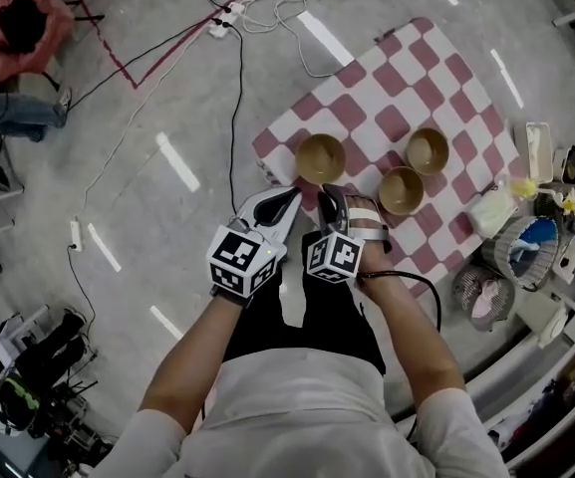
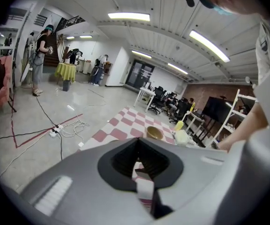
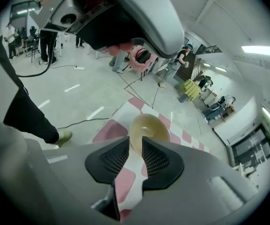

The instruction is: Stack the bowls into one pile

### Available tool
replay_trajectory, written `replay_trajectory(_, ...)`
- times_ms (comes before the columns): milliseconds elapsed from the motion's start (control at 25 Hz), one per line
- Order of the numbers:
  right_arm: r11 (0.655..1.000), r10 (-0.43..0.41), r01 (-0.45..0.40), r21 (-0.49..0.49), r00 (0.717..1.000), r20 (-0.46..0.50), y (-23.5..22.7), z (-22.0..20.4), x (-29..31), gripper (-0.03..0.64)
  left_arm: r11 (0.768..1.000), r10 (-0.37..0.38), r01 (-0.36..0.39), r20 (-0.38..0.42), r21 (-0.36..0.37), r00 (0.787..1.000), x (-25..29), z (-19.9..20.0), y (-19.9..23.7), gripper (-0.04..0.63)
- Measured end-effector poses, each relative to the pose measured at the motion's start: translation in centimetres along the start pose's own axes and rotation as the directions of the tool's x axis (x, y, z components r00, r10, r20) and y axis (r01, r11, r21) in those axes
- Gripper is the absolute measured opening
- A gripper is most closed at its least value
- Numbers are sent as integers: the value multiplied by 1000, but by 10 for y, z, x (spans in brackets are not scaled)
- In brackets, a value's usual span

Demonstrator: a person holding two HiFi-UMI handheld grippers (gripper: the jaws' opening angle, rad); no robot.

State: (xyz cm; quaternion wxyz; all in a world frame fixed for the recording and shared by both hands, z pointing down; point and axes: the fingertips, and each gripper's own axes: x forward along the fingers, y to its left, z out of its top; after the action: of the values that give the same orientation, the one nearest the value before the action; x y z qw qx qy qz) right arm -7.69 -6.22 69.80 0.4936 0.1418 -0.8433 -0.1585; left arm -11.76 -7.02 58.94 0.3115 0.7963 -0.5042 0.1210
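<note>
Three tan bowls stand apart on a red-and-white checked mat (image 1: 407,88): one at its left (image 1: 321,157), one at the far right (image 1: 428,150), one nearer (image 1: 402,190). Both grippers hover side by side over the mat's near edge. My left gripper (image 1: 292,195) is shut and empty; in the left gripper view its tips (image 2: 137,142) meet, with a bowl (image 2: 154,132) far beyond. My right gripper (image 1: 342,199) holds nothing; in the right gripper view its jaws (image 3: 135,146) stand a narrow gap apart, pointing at the left bowl (image 3: 146,128) ahead.
Cables and a power strip (image 1: 225,18) lie on the grey floor beyond the mat. Baskets and clutter (image 1: 526,247) crowd the mat's right side. A pink chair with a bag (image 1: 18,23) is far left. People stand in the background (image 2: 40,55).
</note>
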Motion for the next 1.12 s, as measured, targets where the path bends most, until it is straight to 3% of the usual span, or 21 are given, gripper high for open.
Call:
replay_trajectory(560, 987, -40, 33, -154, 998, -42, 9, -9, 39, 61, 999, 15, -16, -28, -38, 999, 8, -17, 13, 6)
replay_trajectory(680, 986, -45, 37, -163, 998, -45, 8, -9, 39, 23, 999, 11, -12, -30, -35, 999, 8, -16, 14, 6)
replay_trajectory(1120, 983, -91, 79, -166, 993, -70, -7, -6, 12, 20, 1000, -27, 27, -22, -3, 999, 4, -4, 3, 6)
